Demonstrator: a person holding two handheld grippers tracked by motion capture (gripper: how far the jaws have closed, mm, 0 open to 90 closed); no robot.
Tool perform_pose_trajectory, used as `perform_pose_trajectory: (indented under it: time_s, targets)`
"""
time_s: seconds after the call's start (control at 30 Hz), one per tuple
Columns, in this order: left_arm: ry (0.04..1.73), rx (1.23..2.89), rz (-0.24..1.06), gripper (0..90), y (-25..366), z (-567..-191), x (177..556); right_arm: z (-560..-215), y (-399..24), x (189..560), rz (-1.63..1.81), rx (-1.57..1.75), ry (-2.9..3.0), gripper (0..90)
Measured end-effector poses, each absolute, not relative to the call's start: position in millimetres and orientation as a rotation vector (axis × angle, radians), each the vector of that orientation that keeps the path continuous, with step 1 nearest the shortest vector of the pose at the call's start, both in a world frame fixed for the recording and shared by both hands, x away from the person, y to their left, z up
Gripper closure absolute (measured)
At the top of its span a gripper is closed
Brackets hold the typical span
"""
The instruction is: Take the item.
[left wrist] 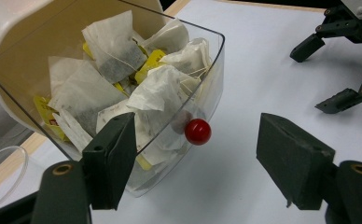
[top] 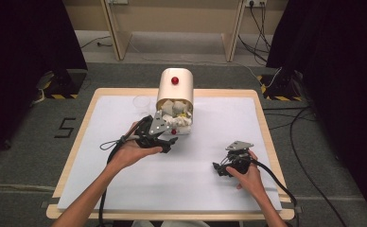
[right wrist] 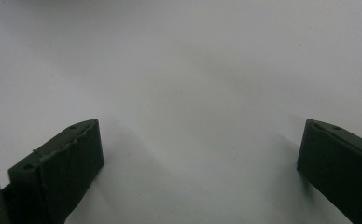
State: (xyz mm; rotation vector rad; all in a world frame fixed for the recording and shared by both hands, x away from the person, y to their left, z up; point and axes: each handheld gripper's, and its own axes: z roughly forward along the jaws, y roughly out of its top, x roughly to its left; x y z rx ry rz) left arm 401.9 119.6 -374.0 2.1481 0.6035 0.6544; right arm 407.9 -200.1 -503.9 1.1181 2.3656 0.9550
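The cream dispenser (top: 174, 84) stands at the far edge of the white mat (top: 125, 179), its clear drawer (left wrist: 202, 93) tipped open toward the person and heaped with tea bags (left wrist: 114, 51); a red knob (left wrist: 198, 131) sits on the drawer's front wall. The left gripper (top: 168, 143) hangs just in front of that drawer, jaws spread wide with nothing between them; the knob lies straight ahead between the pads, slightly toward the left one, which overlaps the drawer's corner. The right gripper (top: 224, 169) rests well away from the dispenser, jaws also apart over bare mat, so I'd say the left is the nearer. Yellow tags show among the bags; their print is too small to read. A clear cup (top: 142, 104) stands beside the dispenser.
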Motion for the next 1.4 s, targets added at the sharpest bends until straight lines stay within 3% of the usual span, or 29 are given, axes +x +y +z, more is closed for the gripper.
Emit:
perform_pose_trajectory:
  time_s: [0.9,1.4]
  targets:
    - [0.613,2.132,0.625,28.7,121,-374,398,-504,-200,408,0.956,1.13,2.366,0.6]
    - [0.662,2.037,0.618,29.7,125,-362,410,-504,-200,408,0.956,1.129,2.366,0.6]
